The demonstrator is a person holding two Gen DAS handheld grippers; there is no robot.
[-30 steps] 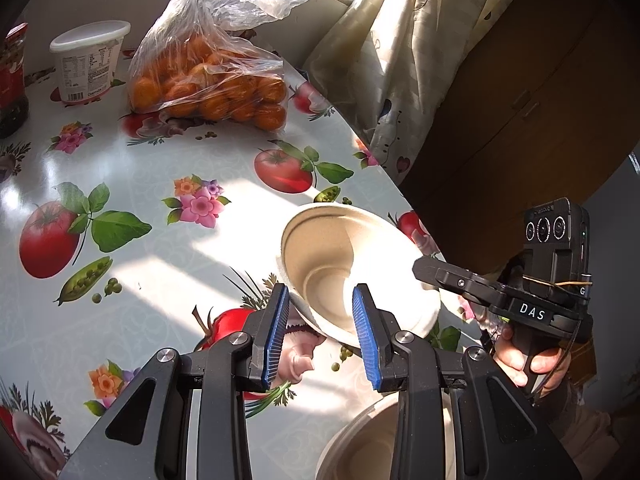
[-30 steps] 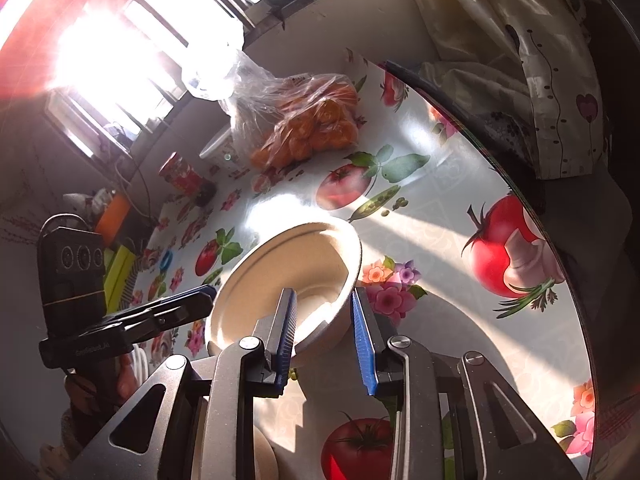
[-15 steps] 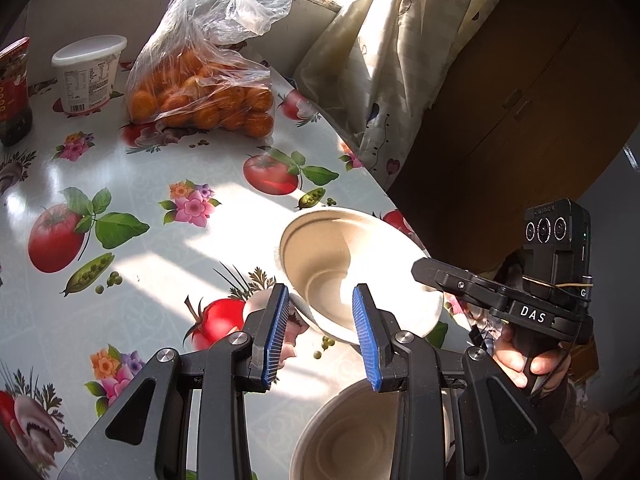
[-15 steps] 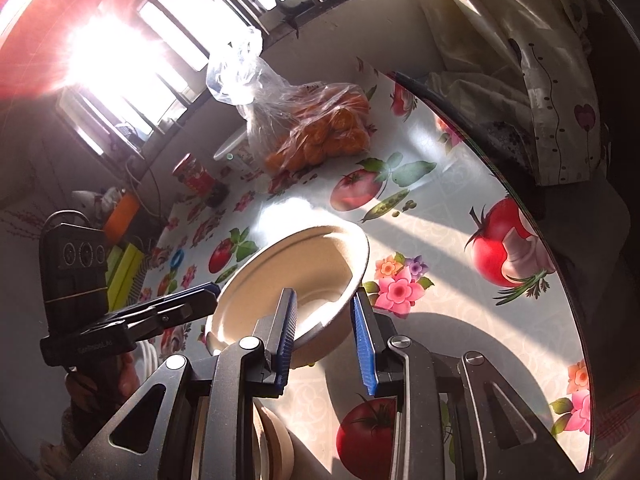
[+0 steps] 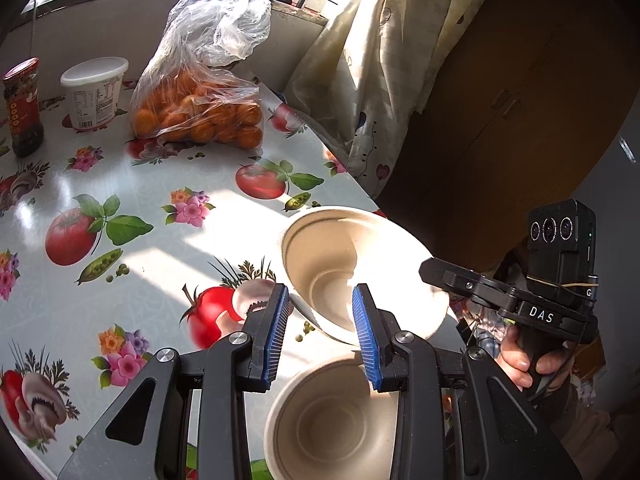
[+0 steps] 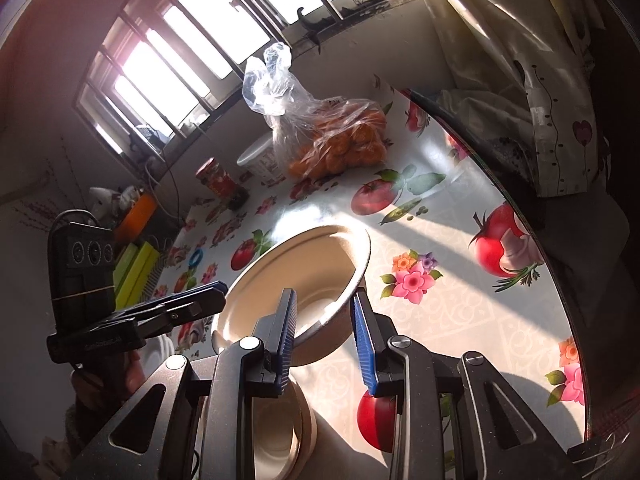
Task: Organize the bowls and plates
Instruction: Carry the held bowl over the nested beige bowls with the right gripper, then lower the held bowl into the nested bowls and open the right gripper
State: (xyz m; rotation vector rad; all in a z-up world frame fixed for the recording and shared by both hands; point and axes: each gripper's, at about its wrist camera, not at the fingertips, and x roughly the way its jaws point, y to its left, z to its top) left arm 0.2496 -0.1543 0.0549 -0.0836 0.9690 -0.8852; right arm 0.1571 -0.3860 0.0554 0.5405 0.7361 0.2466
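A beige paper bowl (image 5: 360, 264) hangs tilted above the flowered tablecloth (image 5: 120, 264). My right gripper (image 6: 325, 338) is shut on its rim; the bowl (image 6: 304, 280) fills the middle of the right wrist view. My left gripper (image 5: 320, 338) is open and empty, its blue pads on either side of the bowl's near edge without touching it. A second beige bowl (image 5: 332, 424) stands on the table below my left gripper. It also shows in the right wrist view (image 6: 280, 436), under the held bowl.
A plastic bag of oranges (image 5: 200, 116), a white tub (image 5: 94, 96) and a red-labelled jar (image 5: 22, 108) stand at the far side. The table's round edge (image 6: 532, 232) runs on the right, with a curtain (image 5: 380, 80) beyond it. Something white (image 6: 160, 354) lies at left.
The held bowl has risen and come back toward the second bowl. Both grippers pulled back from the far side; the second bowl shows more below them.
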